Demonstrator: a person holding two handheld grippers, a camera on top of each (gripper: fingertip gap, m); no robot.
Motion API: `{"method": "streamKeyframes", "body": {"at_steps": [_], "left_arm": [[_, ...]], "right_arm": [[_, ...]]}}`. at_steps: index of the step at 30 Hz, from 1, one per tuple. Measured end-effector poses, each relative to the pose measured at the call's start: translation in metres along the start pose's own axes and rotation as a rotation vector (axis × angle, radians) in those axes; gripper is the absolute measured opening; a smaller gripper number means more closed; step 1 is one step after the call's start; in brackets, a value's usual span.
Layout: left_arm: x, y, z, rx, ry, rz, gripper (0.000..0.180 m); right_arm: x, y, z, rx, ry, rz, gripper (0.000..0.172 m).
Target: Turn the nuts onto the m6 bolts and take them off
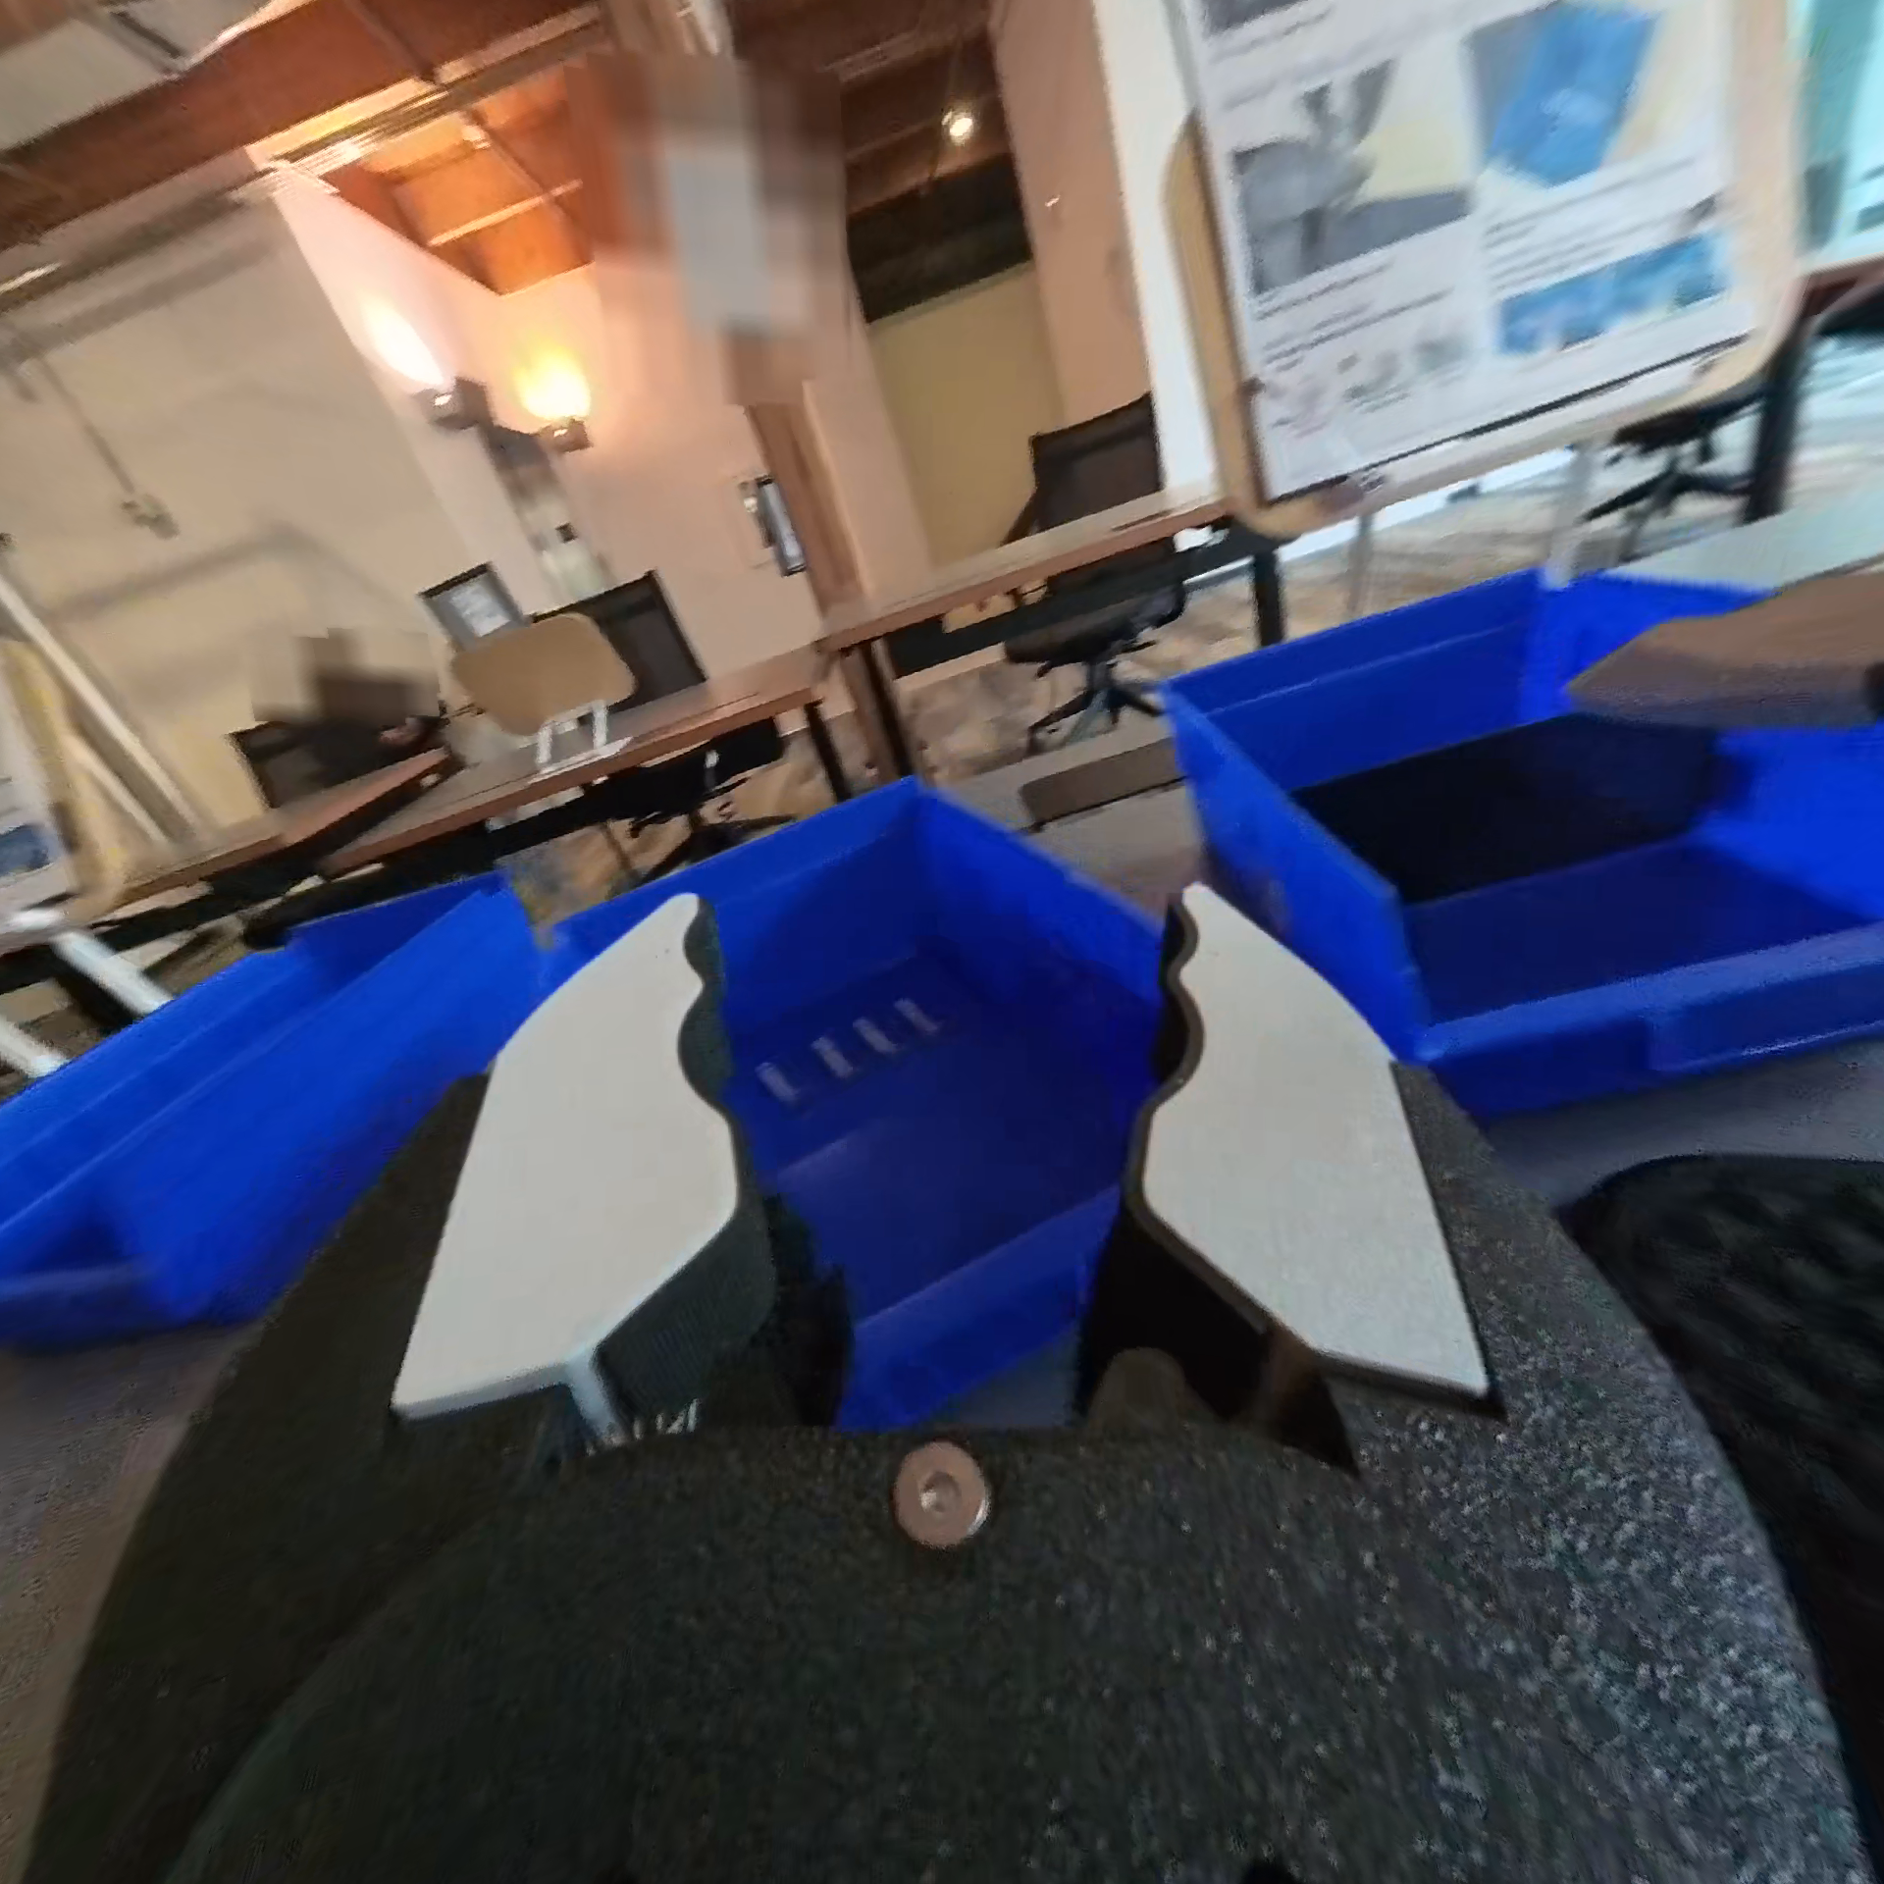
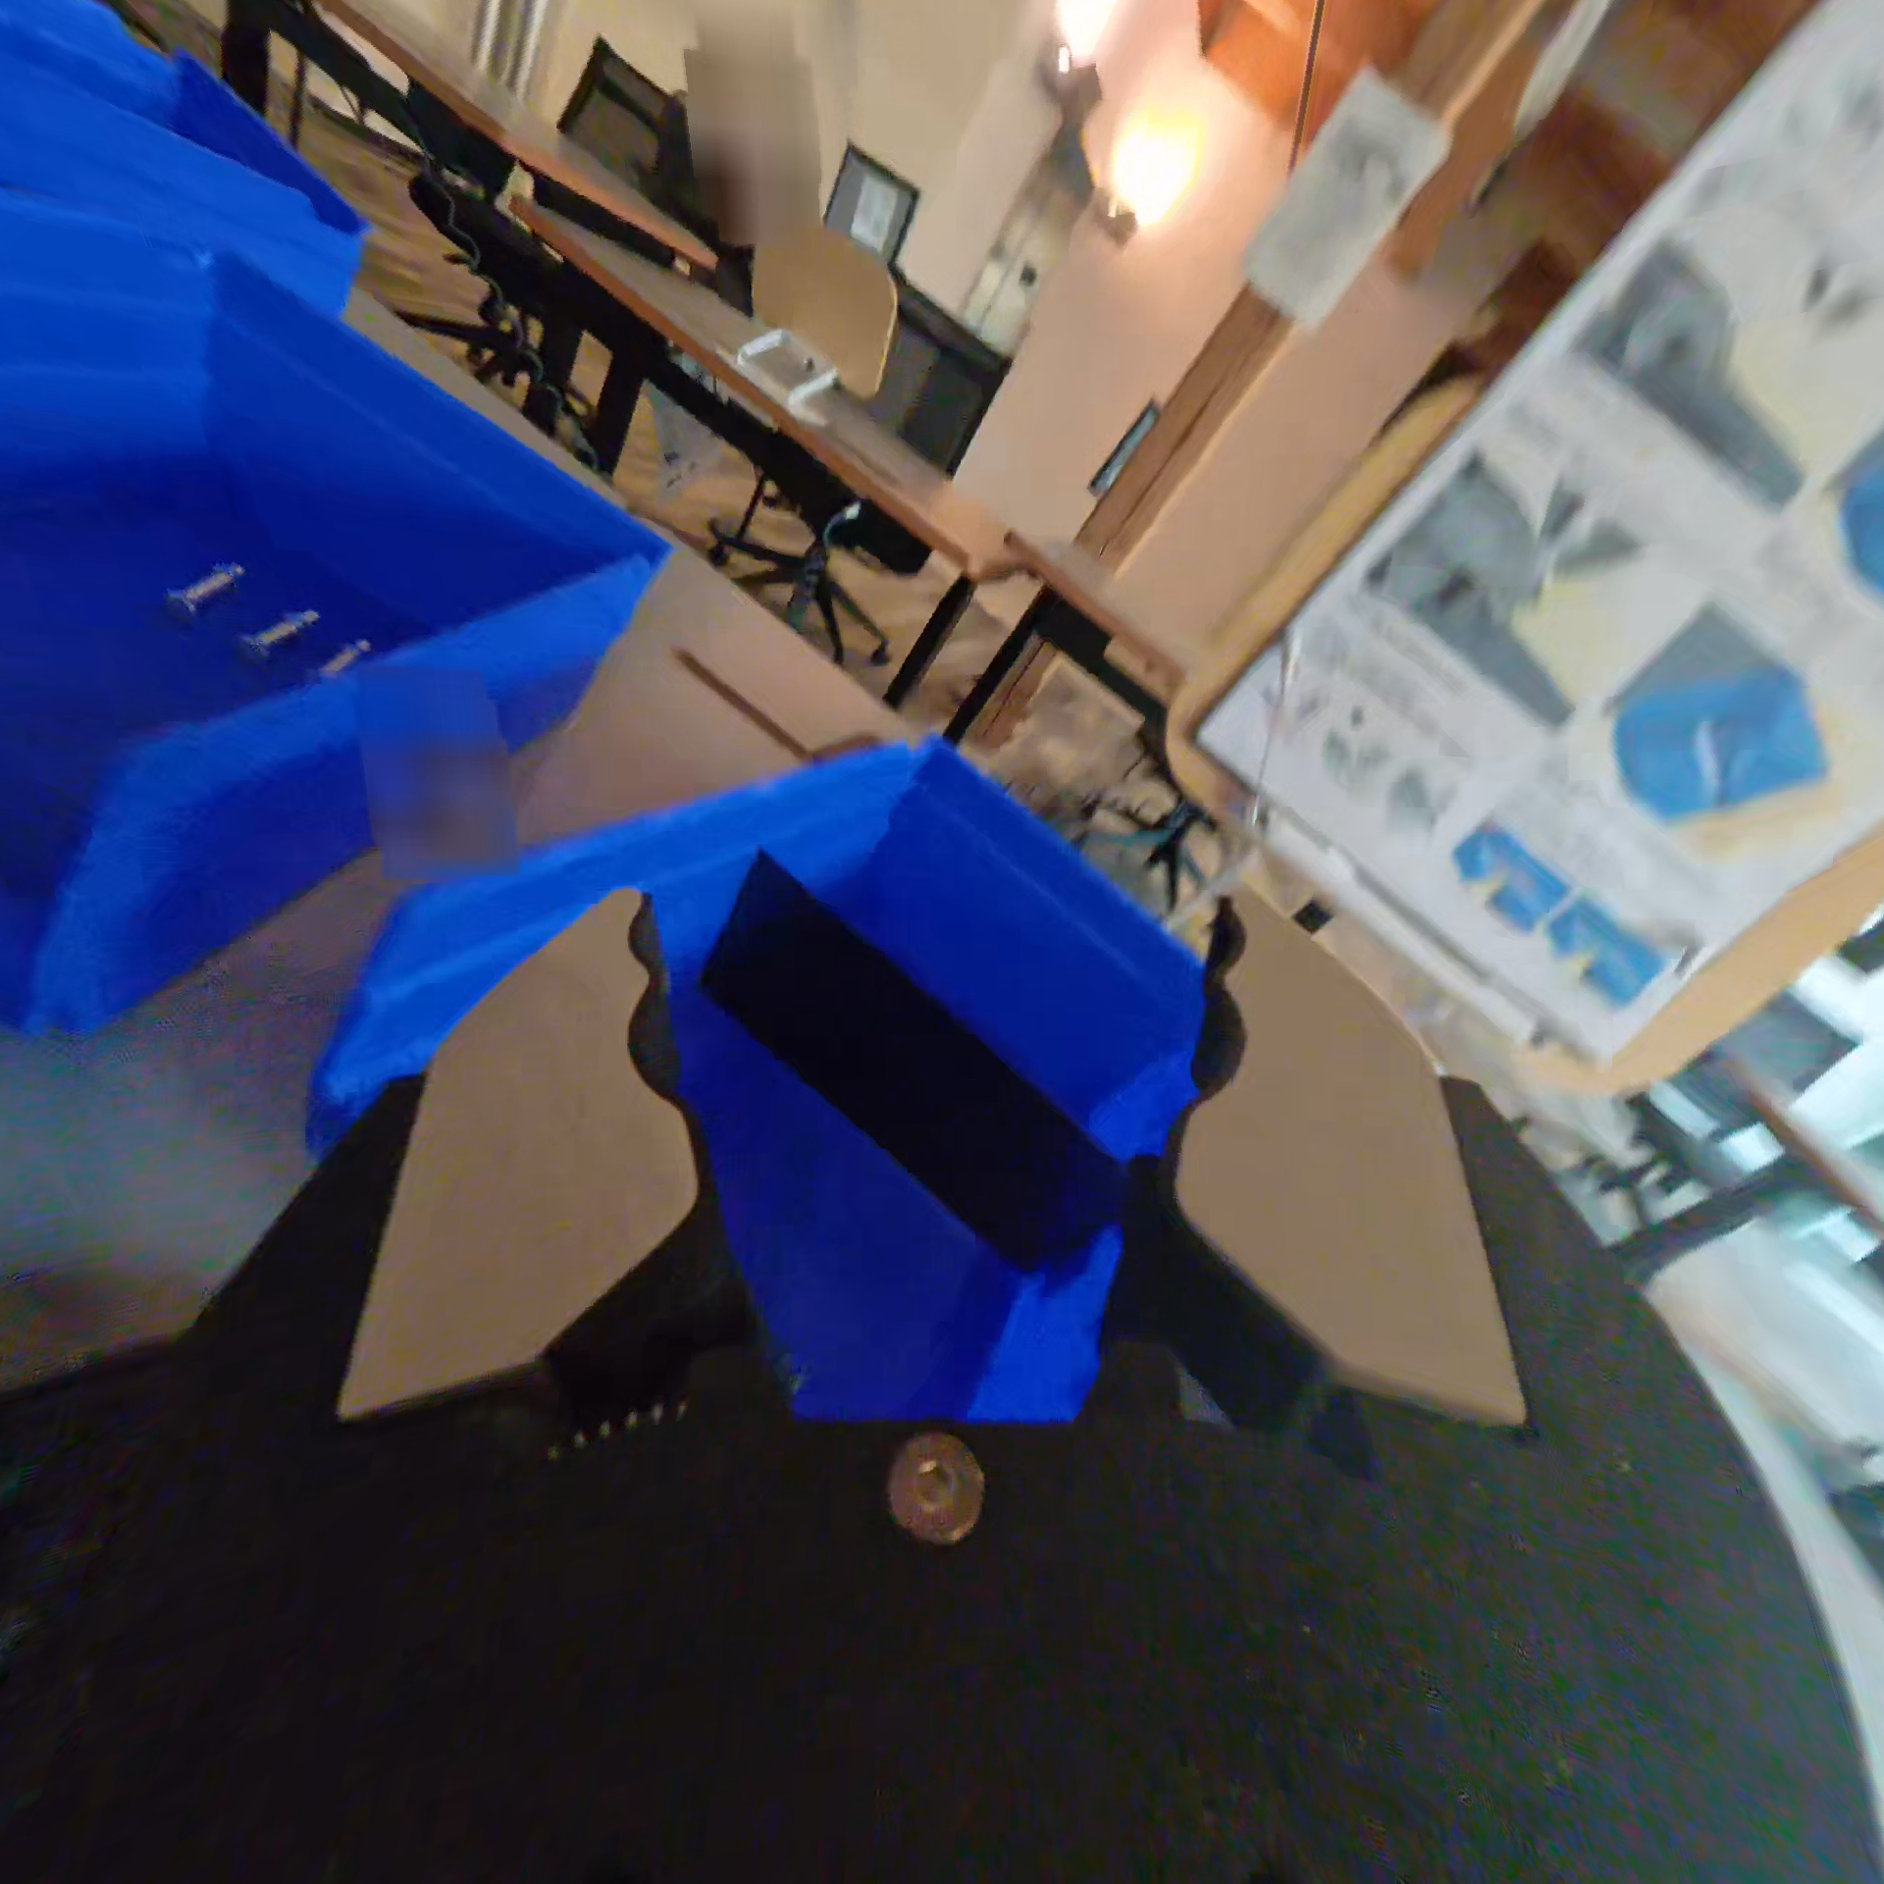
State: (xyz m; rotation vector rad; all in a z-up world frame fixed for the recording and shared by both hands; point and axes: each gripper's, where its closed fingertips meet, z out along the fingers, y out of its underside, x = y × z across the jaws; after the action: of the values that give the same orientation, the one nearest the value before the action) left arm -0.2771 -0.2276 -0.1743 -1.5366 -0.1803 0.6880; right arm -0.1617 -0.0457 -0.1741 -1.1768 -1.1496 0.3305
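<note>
Left gripper (image 1: pixel 938 958), pale fingers spread wide with nothing between the pads, above an open blue plastic bin (image 1: pixel 1030 887); small silver bolts (image 1: pixel 846 1040) lie in a row on its floor, just beyond the fingertips. Right gripper (image 2: pixel 933 963), fingers likewise apart and bare, over a second blue bin (image 2: pixel 1019 897) holding a black block (image 2: pixel 918 1060); more bolts (image 2: pixel 275 632) sit in a bin far to its left

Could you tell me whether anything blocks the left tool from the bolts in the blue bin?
Nothing visible does: the left tool is open and empty, and the bolts lie uncovered on the blue bin floor straight ahead.
</note>
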Motion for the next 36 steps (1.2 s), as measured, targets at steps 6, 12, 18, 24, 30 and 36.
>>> {"method": "streamKeyframes", "body": {"at_steps": [6, 12, 18, 24, 30, 36], "left_arm": [[0.086, -0.007, 0.016, -0.038, 0.175, -0.095, 0.076], [0.129, 0.020, 0.036, -0.136, 0.224, -0.030, 0.061], [0.135, 0.050, 0.060, -0.271, 0.179, -0.057, 0.038], [0.140, 0.067, 0.082, -0.338, 0.171, -0.042, 0.036], [0.156, 0.061, 0.088, -0.298, 0.217, 0.036, 0.006], [0.173, 0.013, 0.078, -0.165, 0.213, 0.140, 0.007]], "right_arm": [[0.056, 0.087, -0.045, -0.164, -0.041, 0.363, 0.116], [0.058, 0.146, -0.063, -0.253, -0.039, 0.576, 0.115], [0.043, 0.154, -0.048, -0.286, -0.067, 0.553, 0.098], [0.040, 0.162, -0.034, -0.346, -0.075, 0.514, 0.074], [0.045, 0.168, -0.032, -0.418, -0.025, 0.252, 0.011], [0.079, 0.162, -0.046, -0.353, 0.006, 0.226, 0.007]]}}
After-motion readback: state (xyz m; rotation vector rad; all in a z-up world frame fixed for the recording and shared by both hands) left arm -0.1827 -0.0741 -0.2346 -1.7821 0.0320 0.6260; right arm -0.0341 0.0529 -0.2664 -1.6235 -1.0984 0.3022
